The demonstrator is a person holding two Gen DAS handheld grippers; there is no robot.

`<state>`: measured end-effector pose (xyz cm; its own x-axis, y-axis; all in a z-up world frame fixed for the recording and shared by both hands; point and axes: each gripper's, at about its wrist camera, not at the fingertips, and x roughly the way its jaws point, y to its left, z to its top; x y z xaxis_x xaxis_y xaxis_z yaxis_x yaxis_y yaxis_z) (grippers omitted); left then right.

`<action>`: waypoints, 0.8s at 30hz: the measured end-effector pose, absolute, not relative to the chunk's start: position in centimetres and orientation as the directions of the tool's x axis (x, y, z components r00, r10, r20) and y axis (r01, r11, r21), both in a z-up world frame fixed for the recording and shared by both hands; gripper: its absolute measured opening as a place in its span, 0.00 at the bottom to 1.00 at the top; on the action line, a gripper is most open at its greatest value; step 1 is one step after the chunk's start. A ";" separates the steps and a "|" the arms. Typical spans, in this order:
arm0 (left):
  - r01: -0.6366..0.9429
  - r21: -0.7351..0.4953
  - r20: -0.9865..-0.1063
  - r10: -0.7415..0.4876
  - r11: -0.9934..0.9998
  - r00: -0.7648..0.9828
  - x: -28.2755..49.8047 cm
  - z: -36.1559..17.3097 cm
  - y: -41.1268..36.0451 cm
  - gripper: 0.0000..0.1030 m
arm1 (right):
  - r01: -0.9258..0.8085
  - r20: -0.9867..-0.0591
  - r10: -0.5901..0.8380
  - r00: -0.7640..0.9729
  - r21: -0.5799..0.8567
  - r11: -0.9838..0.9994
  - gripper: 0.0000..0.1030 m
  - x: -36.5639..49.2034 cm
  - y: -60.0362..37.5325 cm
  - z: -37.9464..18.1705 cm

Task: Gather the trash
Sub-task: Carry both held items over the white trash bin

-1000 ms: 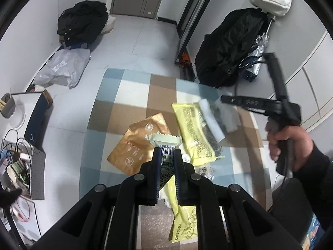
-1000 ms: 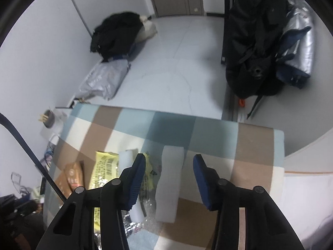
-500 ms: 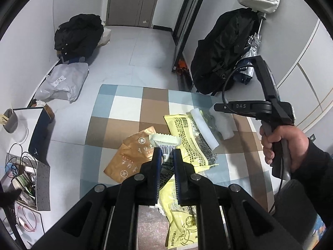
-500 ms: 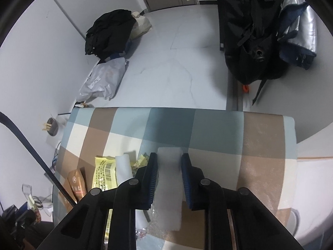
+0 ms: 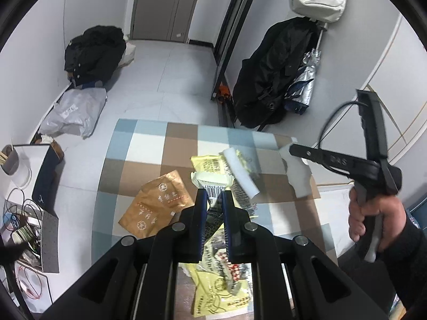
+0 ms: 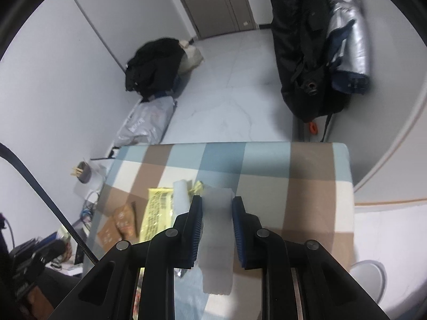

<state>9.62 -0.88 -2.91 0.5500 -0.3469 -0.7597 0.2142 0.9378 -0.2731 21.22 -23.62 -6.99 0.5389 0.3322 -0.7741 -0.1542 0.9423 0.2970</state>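
Note:
On the checked tablecloth [image 5: 149,144] lie a brown packet [image 5: 157,205], a yellow packet [image 5: 210,162] and a white foam roll [image 5: 242,173]. My left gripper [image 5: 214,196] is shut on a pale wrapper with a barcode [image 5: 213,180] and holds it above the litter. More yellow wrapping [image 5: 221,293] hangs under the fingers. My right gripper [image 6: 216,200] is shut on a white foam strip [image 6: 216,229], which is lifted off the cloth. From the left wrist view, that right gripper [image 5: 291,149] sits at the right in a hand, the foam strip [image 5: 299,176] dangling.
Beyond the table's far edge, a black coat pile [image 5: 96,50] and a grey bag [image 5: 77,112] lie on the white floor. A black jacket [image 5: 272,72] hangs at the right wall. Cables and a cup [image 5: 13,160] crowd the left side. A round white object [image 6: 368,280] sits low right.
The right gripper closed on the foam strip and raised it off the cloth. The left gripper rose slightly with the wrapper still in its grip.

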 end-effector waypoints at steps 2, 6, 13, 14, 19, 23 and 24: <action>0.220 -0.269 -0.750 -0.348 0.938 0.563 9.1 -2.0 -1.6 0.07 | -0.155 -0.750 0.338 0.568 0.305 0.939 0.21 19.8 -24.3 -5.9; 0.239 -0.266 -0.731 -0.357 0.934 0.582 8.0 0.1 -3.3 0.07 | -0.150 -0.695 0.351 0.628 0.335 0.930 0.21 17.2 -25.8 -3.4; 0.334 -0.225 -0.683 -0.393 0.915 0.616 5.5 4.3 -8.4 0.07 | -0.139 -0.598 0.321 0.734 0.330 0.934 0.21 11.7 -30.4 2.2; 0.348 -0.224 -0.678 -0.402 0.910 0.615 5.3 4.7 -9.1 0.07 | -0.135 -0.585 0.315 0.747 0.330 0.934 0.21 10.9 -31.2 2.9; 0.431 -0.200 -0.654 -0.448 0.880 0.610 4.0 6.5 -13.5 0.07 | -0.059 -0.520 0.216 0.826 0.301 0.952 0.21 6.3 -36.5 5.9; 0.492 -0.198 -0.649 -0.490 0.848 0.582 3.8 7.2 -17.1 0.07 | 0.014 -0.494 0.136 0.858 0.287 0.958 0.21 3.0 -40.6 6.7; 0.507 -0.197 -0.649 -0.500 0.839 0.574 3.9 7.2 -18.0 0.07 | 0.029 -0.493 0.118 0.862 0.279 0.960 0.21 2.4 -41.4 6.7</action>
<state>3.85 -17.96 7.24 0.5736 -0.4996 -0.6491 0.5074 0.8388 -0.1973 2.38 -41.37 6.73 0.8617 0.1180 -0.4935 0.0285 0.9598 0.2793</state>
